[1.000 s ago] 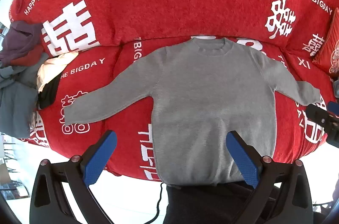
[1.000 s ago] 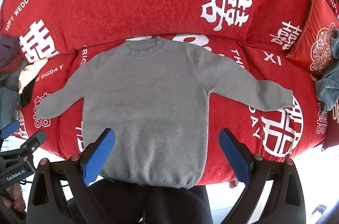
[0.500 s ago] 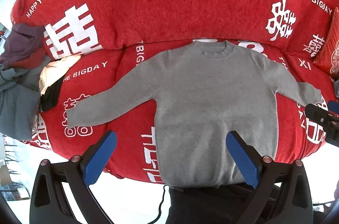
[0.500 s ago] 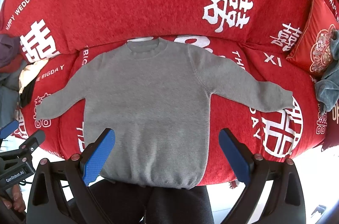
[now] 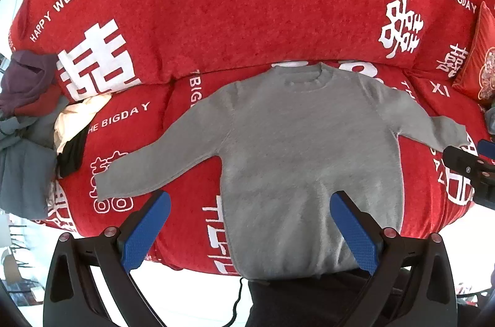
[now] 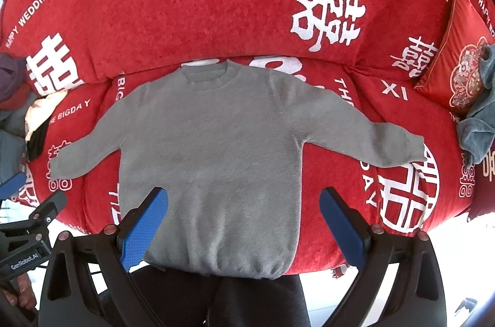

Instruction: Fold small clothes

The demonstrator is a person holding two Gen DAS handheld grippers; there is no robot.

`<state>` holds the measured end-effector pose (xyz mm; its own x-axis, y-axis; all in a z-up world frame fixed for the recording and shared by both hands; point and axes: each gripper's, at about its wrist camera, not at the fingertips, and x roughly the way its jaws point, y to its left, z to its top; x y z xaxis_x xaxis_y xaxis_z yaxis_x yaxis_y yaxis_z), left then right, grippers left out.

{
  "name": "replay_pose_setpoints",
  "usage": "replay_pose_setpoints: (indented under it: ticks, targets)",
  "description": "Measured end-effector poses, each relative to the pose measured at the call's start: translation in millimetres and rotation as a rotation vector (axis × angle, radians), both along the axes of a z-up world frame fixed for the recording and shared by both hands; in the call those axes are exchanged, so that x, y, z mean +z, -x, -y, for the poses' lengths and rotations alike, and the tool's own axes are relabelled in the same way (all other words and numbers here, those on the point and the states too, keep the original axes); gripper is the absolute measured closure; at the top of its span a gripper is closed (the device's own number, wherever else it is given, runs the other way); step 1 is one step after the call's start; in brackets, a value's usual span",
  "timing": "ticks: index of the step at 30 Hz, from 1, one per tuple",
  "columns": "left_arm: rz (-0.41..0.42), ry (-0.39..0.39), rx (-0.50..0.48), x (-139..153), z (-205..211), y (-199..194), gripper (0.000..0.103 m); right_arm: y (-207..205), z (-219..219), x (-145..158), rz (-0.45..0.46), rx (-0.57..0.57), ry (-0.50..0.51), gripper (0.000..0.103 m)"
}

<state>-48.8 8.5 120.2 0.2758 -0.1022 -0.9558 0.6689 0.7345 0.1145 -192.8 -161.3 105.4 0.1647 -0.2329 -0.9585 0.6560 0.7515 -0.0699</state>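
Note:
A small grey sweater lies flat and face up on a red sofa seat, both sleeves spread out, collar at the back, hem at the front edge; it also shows in the right wrist view. My left gripper is open and empty, above the hem's left part. My right gripper is open and empty, above the hem. Neither touches the sweater. The right gripper also shows at the right edge of the left wrist view, and the left gripper at the left edge of the right wrist view.
The red sofa cover has white lettering. A pile of other clothes lies at the left end. A red cushion and a blue-grey cloth are at the right end. Dark trouser legs stand before the sofa.
Both grippers have drifted slightly, so the sweater sits a little lower in both views. Both jaws stay open and the sweater has not moved.

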Motion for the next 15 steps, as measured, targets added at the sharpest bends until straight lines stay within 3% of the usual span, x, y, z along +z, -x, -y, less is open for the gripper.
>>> replay_pose_setpoints:
  ticks: [15]
  targets:
    - [-0.005, 0.009, 0.007, -2.1, 0.8, -3.5, 0.0, -2.2, 3.0, -1.6, -0.012, -0.002, -0.001, 0.004]
